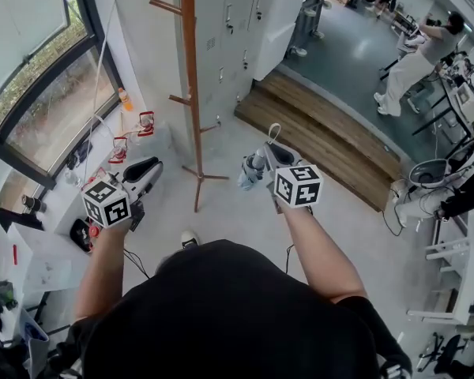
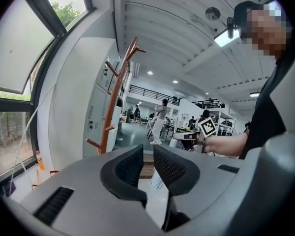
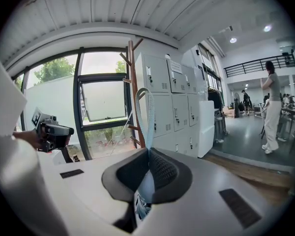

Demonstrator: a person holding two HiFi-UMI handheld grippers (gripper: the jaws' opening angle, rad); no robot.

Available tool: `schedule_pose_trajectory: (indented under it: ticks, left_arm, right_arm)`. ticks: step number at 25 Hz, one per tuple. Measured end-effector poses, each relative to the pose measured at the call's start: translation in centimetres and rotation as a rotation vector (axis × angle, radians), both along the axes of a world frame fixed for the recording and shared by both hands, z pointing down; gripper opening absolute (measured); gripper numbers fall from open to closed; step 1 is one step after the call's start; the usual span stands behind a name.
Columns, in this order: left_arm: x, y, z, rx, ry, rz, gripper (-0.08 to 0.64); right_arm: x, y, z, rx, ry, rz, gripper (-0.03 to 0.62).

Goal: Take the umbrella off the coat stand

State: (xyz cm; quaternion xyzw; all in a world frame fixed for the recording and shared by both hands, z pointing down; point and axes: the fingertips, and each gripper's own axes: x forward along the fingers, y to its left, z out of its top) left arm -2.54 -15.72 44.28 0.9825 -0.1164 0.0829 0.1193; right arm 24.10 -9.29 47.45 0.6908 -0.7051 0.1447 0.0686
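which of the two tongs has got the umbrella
The right tongs: they are shut on the pale strap of the umbrella, which hangs below them. The left tongs stand apart with nothing between them.

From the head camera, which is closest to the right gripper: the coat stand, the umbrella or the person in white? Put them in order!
1. umbrella: strap pinched in the right gripper.
2. coat stand: ahead, to the left.
3. person in white: far off, upper right.
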Motion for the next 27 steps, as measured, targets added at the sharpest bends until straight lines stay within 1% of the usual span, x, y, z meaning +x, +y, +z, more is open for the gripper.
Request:
schedule_pose_trajectory:
  ticks: [9, 14, 27]
  left_arm:
    - [0.0, 1.1, -0.4, 0.007, 0.005, -0.001, 0.081]
    - [-0.2, 1.7, -0.4, 0.009, 0.007, -0.001, 0.081]
    - [-0.5, 1.0, -0.3, 0.005, 0.015, -0.015, 0.081]
  right_arm:
    - [0.5, 1.3, -1.0, 0.018, 0.004, 0.003, 0.021]
    - [0.6, 1.9, -1.0, 0.013, 0.002, 0.004, 0.021]
    - [0.9, 2.1, -0.9, 0.01, -0.01, 0.017, 0.021]
